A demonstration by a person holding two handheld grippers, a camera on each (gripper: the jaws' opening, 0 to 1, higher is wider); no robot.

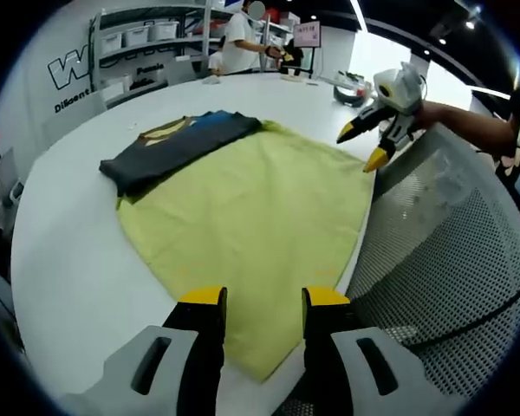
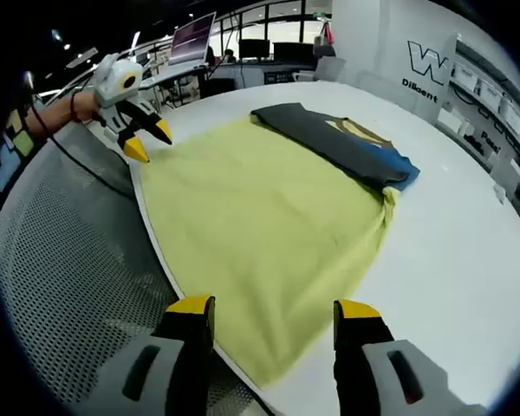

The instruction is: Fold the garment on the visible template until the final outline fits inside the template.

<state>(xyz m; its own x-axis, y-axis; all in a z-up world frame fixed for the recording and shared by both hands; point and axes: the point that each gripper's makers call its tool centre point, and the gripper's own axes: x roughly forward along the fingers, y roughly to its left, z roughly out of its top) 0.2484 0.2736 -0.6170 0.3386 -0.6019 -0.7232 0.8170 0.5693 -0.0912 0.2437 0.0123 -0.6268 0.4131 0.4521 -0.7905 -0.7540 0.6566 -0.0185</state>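
Observation:
A folded dark grey garment [image 1: 178, 143] [image 2: 342, 139] with a yellow and blue print lies along the far edge of a flat yellow-green template sheet [image 1: 251, 208] [image 2: 260, 208] on a white table [image 1: 78, 260] [image 2: 468, 251]. My left gripper [image 1: 260, 303] is open just above the sheet's near corner, with nothing between its jaws. It appears in the right gripper view as the left gripper [image 2: 150, 143], held by a hand at the sheet's far left corner. My right gripper [image 2: 274, 308] is open and empty over another corner, and appears as the right gripper [image 1: 361, 147] at the table's edge.
A grey perforated mesh surface [image 1: 451, 260] [image 2: 61, 277] borders the table beside the sheet, with a black cable [image 2: 87, 169] across it. Shelves with bins [image 1: 139, 39] and a standing person [image 1: 241, 43] are beyond the table. Desks with monitors [image 2: 195, 39] stand farther off.

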